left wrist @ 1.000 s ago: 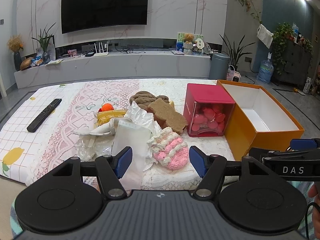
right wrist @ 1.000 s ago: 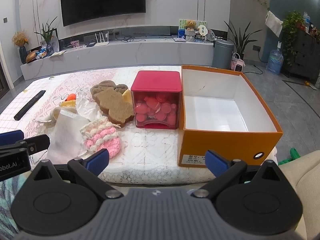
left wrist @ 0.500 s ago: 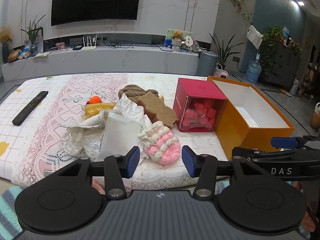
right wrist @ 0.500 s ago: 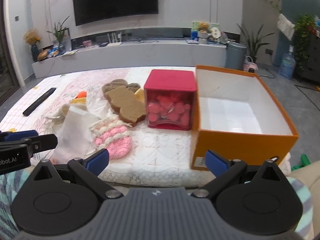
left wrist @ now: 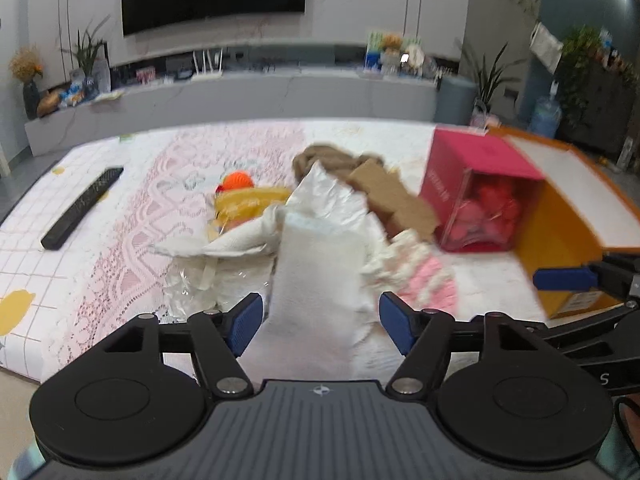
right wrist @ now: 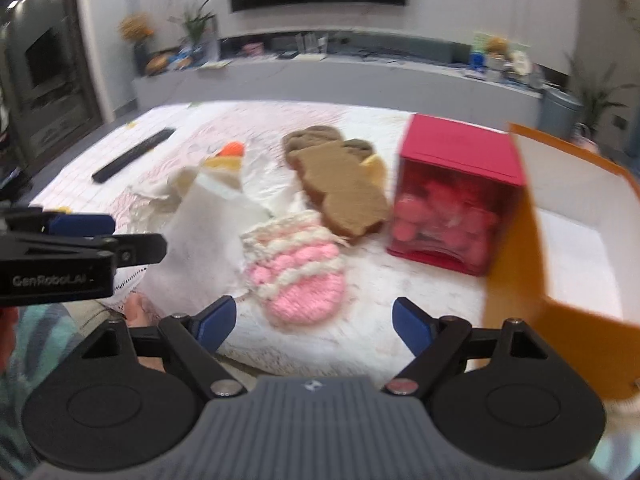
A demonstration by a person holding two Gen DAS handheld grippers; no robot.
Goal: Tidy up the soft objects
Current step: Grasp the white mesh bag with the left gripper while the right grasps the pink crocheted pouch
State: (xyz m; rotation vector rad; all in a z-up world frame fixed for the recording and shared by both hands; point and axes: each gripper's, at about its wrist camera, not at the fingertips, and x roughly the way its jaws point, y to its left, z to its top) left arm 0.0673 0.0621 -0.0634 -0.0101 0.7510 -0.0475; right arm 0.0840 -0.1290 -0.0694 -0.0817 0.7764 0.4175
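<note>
Soft pile: a pink-and-white knitted pouch (right wrist: 298, 276) lies just ahead of the right gripper (right wrist: 312, 322), centred on the gap between its fingers but beyond the tips, not touched. A white cloth bag (left wrist: 320, 276) lies in line with the left gripper (left wrist: 320, 322); its near end appears to reach between the blue pads, with no contact seen.

Fingers: left jaws apart and opening; right jaws apart and closing a little; nothing gripped by either.

Beyond the pouch: a tan felt piece (right wrist: 340, 192), further back from the right fingertips. To the right of them, a red box (right wrist: 456, 196), then the open orange box (right wrist: 516, 260), its white interior bare. Left of the left fingers, well apart: a black remote (left wrist: 82, 208).

Step, judged: approach to first picks; nothing sorted yet. Orange box is the likely destination.

Next move calls for: carrying the right fingertips forward to straddle the pouch, then closing gently. Frames are blurred; fine contact uncertain.
</note>
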